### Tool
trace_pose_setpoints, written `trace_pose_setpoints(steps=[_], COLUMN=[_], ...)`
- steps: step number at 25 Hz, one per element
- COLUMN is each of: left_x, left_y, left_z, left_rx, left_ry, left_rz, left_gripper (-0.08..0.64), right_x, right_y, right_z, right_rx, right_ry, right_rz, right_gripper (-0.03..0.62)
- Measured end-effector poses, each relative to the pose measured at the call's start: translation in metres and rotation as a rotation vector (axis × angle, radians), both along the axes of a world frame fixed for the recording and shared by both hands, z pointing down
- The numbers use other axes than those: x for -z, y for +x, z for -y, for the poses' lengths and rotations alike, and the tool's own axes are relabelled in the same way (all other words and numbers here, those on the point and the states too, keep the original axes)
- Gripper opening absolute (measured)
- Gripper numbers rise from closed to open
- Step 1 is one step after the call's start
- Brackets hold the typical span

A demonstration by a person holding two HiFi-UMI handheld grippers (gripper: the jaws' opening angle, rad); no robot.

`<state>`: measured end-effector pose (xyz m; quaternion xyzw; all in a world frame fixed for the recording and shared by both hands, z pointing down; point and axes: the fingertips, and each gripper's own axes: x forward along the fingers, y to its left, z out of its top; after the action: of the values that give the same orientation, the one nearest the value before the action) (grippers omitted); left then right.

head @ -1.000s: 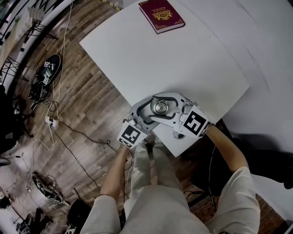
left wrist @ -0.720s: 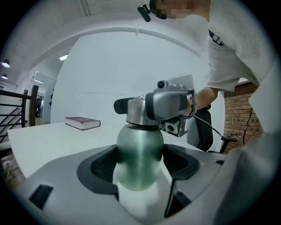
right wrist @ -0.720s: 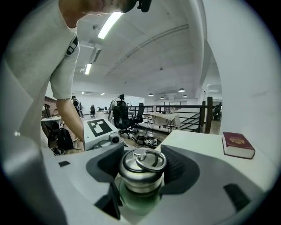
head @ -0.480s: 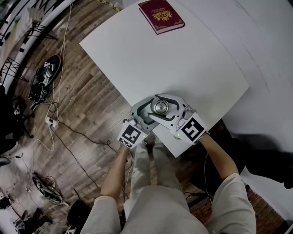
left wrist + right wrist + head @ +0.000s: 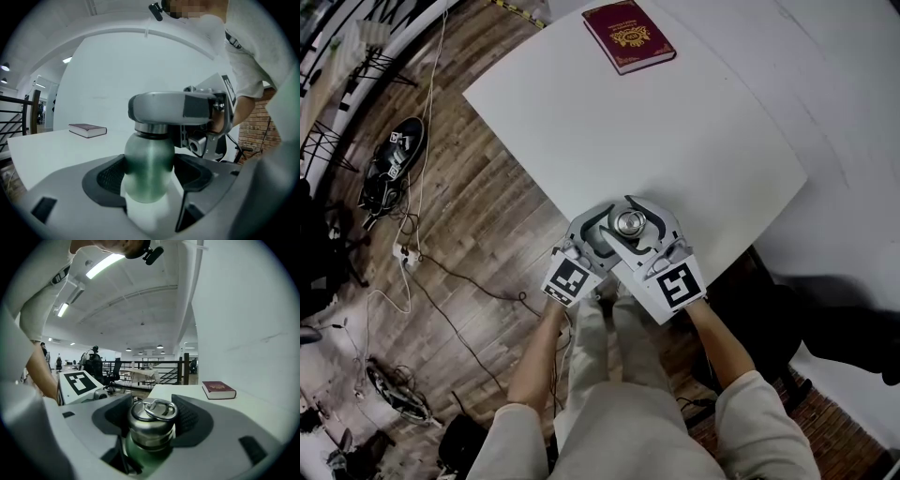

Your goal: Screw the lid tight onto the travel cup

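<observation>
Travel cup [image 5: 149, 164], rounded brushed green metal, wears a ring-topped steel lid [image 5: 150, 427].

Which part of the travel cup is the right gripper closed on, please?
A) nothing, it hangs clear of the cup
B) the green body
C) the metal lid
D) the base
C: in the right gripper view, the right gripper has its pads on either side of the ring-topped metal lid, while the left gripper clamps the green body below.
</observation>
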<state>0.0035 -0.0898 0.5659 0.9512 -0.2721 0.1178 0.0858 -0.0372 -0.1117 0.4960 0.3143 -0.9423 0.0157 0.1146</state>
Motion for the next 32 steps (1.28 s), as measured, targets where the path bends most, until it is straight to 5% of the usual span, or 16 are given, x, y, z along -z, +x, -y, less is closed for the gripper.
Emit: trace_pose_setpoints(steps=[8,12,14,16,26,32], left_x=[0.001,0.001,0.001,0.001,0.003,0.001], left_y=[0.0,0.0,0.0,0.0,-0.001,-0.001], left_z=[0.0,-0.001,-0.001,0.0,-0.003,0.0], left_rx=[0.002,0.003,0.005,0.003,0.0,0.0], left_ry=[0.005,0.006,0.006,0.005,0.01,0.012], left_rz=[-0.002,-0.003,-0.004,-0.006,-0.005,-0.002], left_gripper=[0.33,0.33,0.33,0.33,0.33,0.33], right_x=[0.004,0.003,0.002,0.003,0.005,-0.001], right_y=[0.009,0.011,0.009,0.01,0.011,0.009], right_z=[0.009,0.008,0.007,0.004,-0.023,-0.022], right_rx=[-0.297,-0.33,-0.282,-0.212,0.268,0.453], right_ry=[0.022,0.002,-0.02,-0.034,-0.085,-0.079], right_rz=[0.048,0.074,0.092,0.099,-0.056,-0.178], right_gripper=[0.258,0.259,0.259,0.338,0.299,0.289])
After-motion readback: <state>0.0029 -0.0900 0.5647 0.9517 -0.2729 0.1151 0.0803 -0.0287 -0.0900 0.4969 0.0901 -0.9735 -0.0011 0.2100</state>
